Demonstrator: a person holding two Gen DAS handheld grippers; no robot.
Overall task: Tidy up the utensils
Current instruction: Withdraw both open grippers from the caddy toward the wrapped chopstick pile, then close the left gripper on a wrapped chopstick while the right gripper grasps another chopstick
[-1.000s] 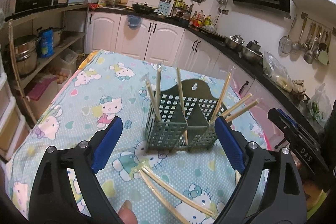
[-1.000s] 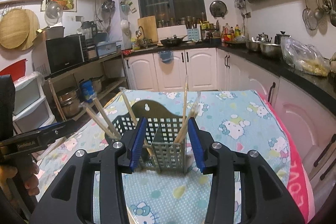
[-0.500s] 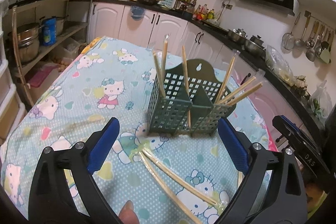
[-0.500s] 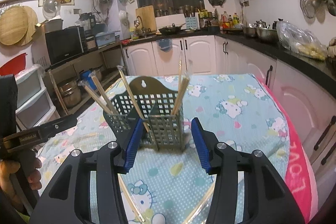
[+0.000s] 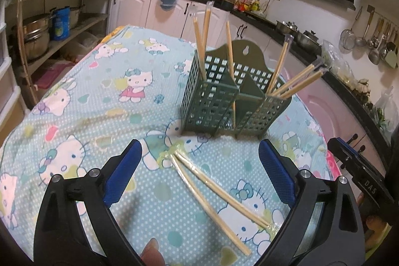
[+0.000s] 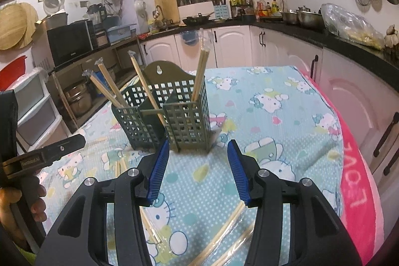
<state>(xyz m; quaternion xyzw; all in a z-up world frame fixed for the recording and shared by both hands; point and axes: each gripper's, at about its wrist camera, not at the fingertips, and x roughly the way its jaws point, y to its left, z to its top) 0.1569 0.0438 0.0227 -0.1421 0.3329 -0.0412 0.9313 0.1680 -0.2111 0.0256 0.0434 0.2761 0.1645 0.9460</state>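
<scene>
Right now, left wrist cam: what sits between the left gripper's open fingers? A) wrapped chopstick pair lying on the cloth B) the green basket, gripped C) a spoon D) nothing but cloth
A. The wrapped chopstick pair lies flat on the tablecloth between the fingers of the open left gripper; the green basket stands beyond it, untouched.

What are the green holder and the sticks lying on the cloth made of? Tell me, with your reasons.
The green holder: probably molded plastic, matte, judging by its uniform color and its grid of square holes. The loose chopsticks: pale bamboo or wood by their tan color, each seemingly in a clear glossy wrapper that crinkles at the ends. The cloth: printed fabric, apparently soft.
</scene>
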